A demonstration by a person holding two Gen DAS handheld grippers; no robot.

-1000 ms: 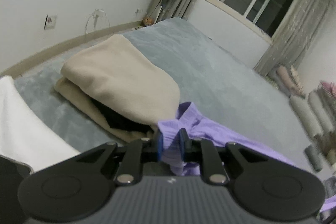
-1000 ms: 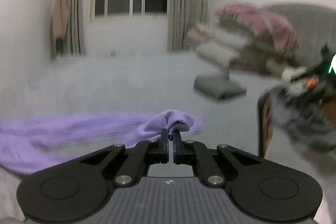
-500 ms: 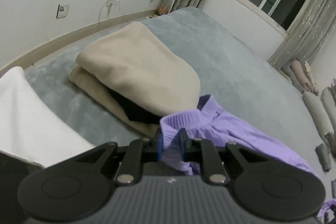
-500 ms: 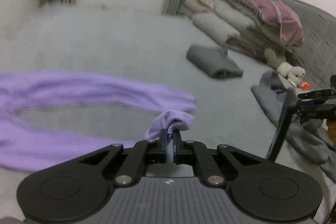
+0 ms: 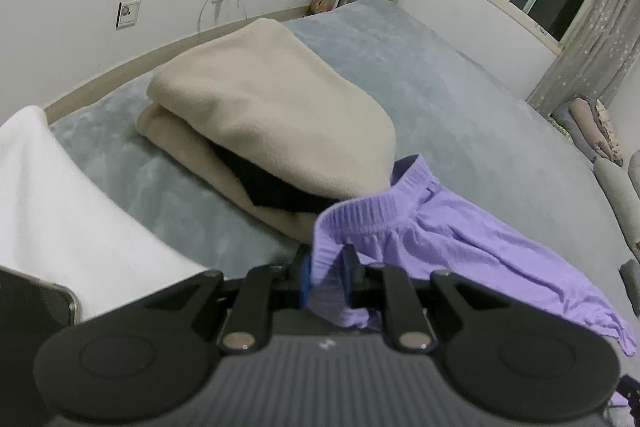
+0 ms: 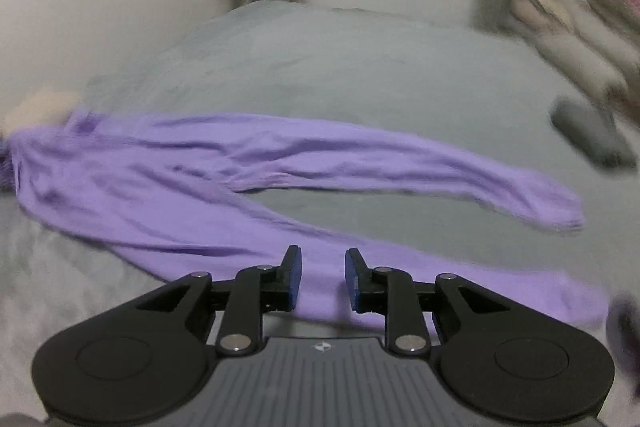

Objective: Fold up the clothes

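Observation:
Purple trousers point(image 6: 248, 163) lie spread across the grey bed, both legs running to the right. My left gripper point(image 5: 328, 277) is shut on their elastic waistband point(image 5: 360, 211), bunched between the fingers just above the bed. My right gripper point(image 6: 322, 277) is open and empty, hovering over the near trouser leg point(image 6: 320, 291). The right wrist view is motion-blurred.
A folded beige blanket point(image 5: 272, 115) with something black inside lies just left of the waistband. A white cloth point(image 5: 60, 195) covers the near left. A grey folded item point(image 6: 592, 135) and stacked bedding point(image 6: 580, 39) lie on the right. The grey bed point(image 5: 460, 99) stretches to the window.
My right gripper has let go of the trouser cuff and opened, and the leg now lies flat on the bed. My left gripper keeps its hold on the waistband and has shifted slightly.

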